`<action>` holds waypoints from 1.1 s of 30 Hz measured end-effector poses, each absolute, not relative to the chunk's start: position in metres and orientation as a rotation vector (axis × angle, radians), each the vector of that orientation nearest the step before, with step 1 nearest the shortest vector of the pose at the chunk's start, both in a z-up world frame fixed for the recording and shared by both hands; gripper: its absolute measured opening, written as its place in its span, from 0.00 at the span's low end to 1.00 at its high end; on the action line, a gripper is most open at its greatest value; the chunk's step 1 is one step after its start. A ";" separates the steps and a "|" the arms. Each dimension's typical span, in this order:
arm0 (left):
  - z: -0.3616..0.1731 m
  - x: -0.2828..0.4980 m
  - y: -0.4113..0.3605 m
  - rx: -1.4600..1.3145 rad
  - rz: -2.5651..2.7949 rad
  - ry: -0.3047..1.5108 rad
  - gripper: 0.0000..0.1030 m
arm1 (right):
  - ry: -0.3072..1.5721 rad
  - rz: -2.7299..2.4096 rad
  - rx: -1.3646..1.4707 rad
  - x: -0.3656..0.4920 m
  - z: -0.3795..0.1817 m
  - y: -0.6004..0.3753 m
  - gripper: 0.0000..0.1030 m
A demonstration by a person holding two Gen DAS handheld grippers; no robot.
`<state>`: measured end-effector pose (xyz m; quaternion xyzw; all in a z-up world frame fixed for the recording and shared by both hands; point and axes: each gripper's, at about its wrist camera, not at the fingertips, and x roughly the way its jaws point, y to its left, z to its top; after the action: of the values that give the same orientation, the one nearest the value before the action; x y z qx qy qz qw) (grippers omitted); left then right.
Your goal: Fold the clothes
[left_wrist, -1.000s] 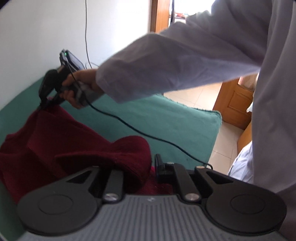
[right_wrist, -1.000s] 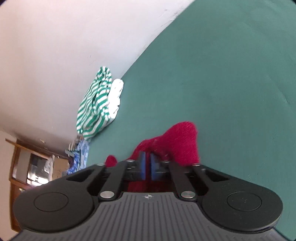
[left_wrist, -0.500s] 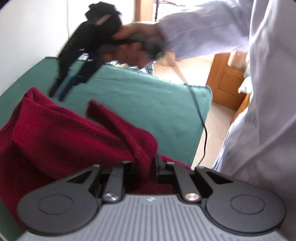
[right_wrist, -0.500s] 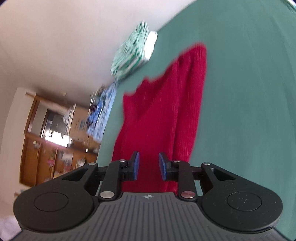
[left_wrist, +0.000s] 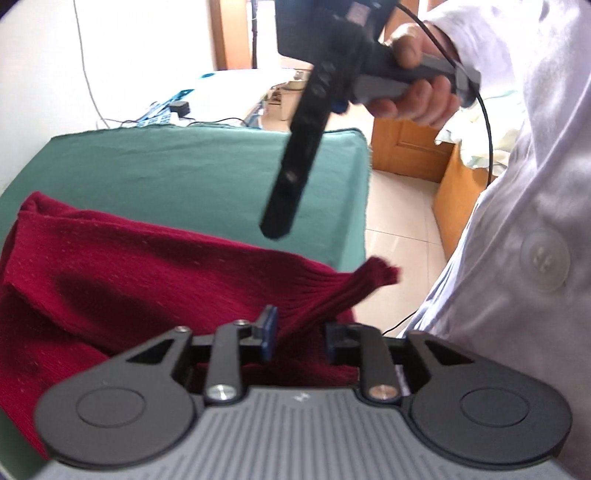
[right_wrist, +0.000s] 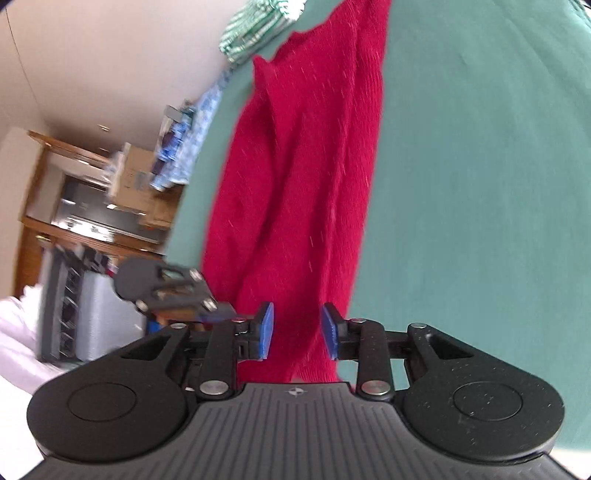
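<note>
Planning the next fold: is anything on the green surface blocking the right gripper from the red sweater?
Nothing visible does. The right gripper hangs just above the red sweater, jaws opening, only bare green surface beside it. The striped garment lies at the far end.

White buttoned shirt (left_wrist: 535, 221), black cable (left_wrist: 487, 122)

Striped garment (right_wrist: 258, 22) — cut off, blurred — top edge.

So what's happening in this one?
A person in a white shirt is folding a red sweater on a green-covered table, a gripper in each hand. Both sets of jaws are opening. The left gripper has a ribbed end of the sweater lying loosely between its fingers. The right gripper hovers above the cloth, holding nothing. A striped garment lies by the wall.
</note>
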<state>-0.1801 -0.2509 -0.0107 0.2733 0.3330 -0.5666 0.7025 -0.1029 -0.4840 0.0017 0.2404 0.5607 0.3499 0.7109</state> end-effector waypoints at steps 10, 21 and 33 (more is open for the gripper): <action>-0.039 -0.198 -0.229 0.455 -1.253 0.847 0.52 | 1.200 0.660 0.579 -0.153 -0.022 -0.457 0.33; -0.018 -0.205 -0.199 0.254 -1.120 0.756 0.71 | 1.078 0.569 0.511 -0.178 -0.017 -0.419 0.04; 0.004 -0.190 -0.185 0.196 -1.014 0.670 0.72 | 1.155 0.518 0.381 -0.155 -0.027 -0.410 0.15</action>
<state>-0.1896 -0.1846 0.0043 0.0919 0.3142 -0.4754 0.8166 -0.1553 -0.4099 -0.0272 0.1770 0.5363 0.2406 0.7894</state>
